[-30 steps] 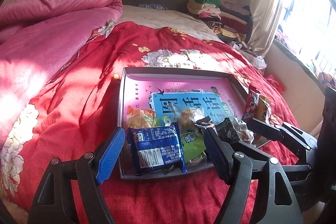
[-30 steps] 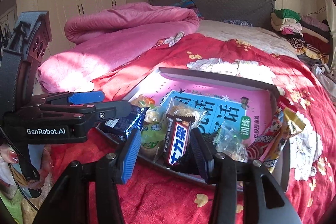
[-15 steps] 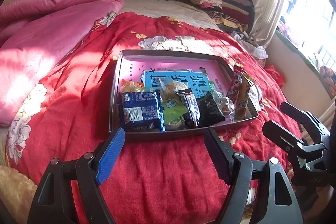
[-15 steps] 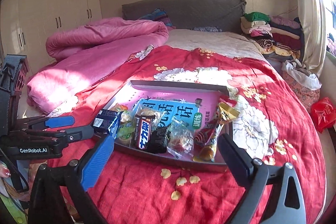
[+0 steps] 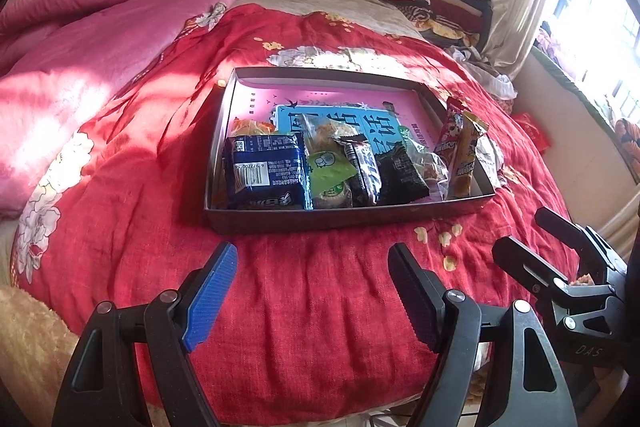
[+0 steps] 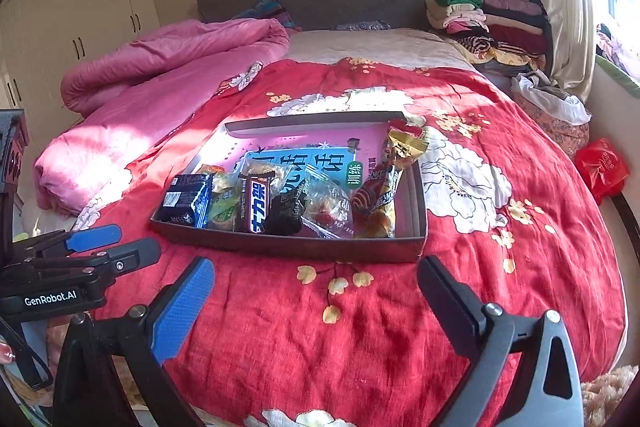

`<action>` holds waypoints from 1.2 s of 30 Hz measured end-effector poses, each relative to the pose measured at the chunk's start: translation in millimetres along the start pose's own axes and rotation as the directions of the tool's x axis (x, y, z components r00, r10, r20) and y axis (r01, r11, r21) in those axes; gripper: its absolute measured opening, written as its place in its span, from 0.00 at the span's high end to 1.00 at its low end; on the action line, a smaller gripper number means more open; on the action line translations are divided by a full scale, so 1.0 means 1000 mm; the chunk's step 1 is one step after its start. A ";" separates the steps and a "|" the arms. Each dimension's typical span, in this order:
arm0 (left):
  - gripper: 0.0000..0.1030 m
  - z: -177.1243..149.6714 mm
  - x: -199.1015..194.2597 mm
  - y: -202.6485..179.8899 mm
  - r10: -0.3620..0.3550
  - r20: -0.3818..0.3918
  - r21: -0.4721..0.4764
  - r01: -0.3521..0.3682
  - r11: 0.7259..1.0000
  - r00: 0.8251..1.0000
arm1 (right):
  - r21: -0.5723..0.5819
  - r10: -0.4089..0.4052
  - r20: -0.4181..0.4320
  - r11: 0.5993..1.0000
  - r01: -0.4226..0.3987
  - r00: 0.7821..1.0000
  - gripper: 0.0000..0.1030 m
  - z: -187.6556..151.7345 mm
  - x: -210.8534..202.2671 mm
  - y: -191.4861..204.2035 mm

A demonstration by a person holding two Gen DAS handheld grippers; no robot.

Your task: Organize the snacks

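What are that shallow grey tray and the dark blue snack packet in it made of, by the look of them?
The tray looks like thin cardboard, matte grey outside: its walls are flat, straight and sharply folded at the corners, like a box lid. The dark blue packet looks like glossy plastic film: it shines in the sun, wrinkles, and carries a printed barcode.

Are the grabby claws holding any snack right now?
No. The left gripper and right gripper are both open and empty; the snacks lie in the tray.

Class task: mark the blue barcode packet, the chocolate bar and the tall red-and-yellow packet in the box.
blue barcode packet (image 5: 266, 171), left wrist view, on its barcode face.
chocolate bar (image 6: 257, 203), right wrist view, on its label.
tall red-and-yellow packet (image 6: 386, 183), right wrist view, mid-wrapper.
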State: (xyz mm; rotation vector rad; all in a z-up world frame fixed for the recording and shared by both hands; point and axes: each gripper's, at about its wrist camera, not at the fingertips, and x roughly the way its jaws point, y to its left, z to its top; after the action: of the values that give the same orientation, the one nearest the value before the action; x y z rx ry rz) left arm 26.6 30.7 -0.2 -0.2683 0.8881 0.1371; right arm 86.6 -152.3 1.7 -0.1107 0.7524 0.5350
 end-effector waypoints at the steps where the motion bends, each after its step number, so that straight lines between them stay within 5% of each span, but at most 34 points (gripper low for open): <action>1: 0.23 0.000 0.000 0.000 -0.003 0.001 0.000 0.003 1.000 1.000 | -0.003 0.000 -0.003 1.000 0.000 1.000 0.01 0.000 0.001 0.001; 36: 0.23 0.004 -0.002 -0.001 0.001 0.015 0.011 -0.002 1.000 1.000 | 0.001 -0.018 0.018 1.000 0.018 1.000 0.01 0.002 0.001 -0.001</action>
State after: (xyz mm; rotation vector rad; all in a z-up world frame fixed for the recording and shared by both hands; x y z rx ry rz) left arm 28.4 30.8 3.8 -0.2564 0.8738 0.1356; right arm 89.0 -152.3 1.7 -0.1122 0.7337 0.5180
